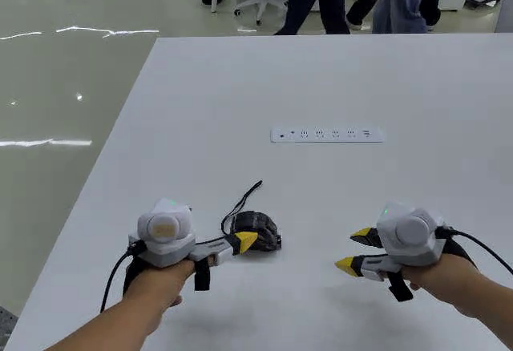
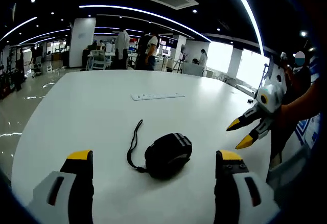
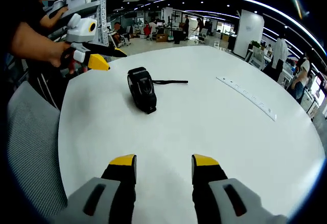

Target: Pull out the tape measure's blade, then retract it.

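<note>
While looking down from the head view, can see a black tape (image 1: 256,229) lying on the white table (image 1: 321,78), low at about 6 o'clock. Has a thin black strap (image 1: 243,201) trailing off toward 12 o'clock. Just beside the tape at its 9 o'clock, find the left gripper (image 1: 244,243), jaws spread wide and holding nothing. Well apart at 3 o'clock, find the right gripper (image 1: 353,248), jaws partway open, holding nothing too. Farther up the table, see a white power strip (image 1: 327,135).
</note>
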`<action>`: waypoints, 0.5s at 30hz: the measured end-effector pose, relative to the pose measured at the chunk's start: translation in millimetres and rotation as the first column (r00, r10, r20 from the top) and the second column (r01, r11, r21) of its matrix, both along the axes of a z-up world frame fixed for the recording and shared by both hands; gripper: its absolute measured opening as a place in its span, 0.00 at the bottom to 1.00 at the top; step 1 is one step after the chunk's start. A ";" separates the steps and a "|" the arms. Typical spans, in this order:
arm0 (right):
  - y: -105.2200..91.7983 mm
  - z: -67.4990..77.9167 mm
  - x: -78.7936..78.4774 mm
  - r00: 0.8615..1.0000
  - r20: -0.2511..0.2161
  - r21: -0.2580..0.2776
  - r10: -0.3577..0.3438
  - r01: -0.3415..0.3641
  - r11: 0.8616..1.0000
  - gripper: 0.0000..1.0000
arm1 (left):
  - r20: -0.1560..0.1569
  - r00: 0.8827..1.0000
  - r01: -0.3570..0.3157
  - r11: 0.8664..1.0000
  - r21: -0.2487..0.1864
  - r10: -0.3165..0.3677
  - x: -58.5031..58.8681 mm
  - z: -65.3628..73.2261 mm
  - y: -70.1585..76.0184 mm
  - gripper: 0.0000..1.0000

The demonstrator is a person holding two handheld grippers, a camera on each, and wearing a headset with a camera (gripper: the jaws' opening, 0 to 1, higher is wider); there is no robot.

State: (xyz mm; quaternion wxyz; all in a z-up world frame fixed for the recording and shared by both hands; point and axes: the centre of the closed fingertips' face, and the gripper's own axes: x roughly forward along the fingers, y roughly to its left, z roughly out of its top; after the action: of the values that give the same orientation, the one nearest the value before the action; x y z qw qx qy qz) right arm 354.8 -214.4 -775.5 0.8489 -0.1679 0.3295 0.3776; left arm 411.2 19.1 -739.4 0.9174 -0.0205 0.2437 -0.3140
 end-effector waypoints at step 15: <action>-71.0 21.9 -60.4 0.965 0.048 0.094 -0.257 0.252 0.963 1.00 | 0.011 0.998 -0.057 0.998 0.010 0.057 -66.3 9.9 87.4 0.99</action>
State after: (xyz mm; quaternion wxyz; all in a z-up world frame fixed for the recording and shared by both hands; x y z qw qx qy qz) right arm 294.4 -285.4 -753.6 0.9064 -0.0984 0.3059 0.2741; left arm 344.9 106.5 -729.6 0.9273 -0.0212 0.2397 -0.2867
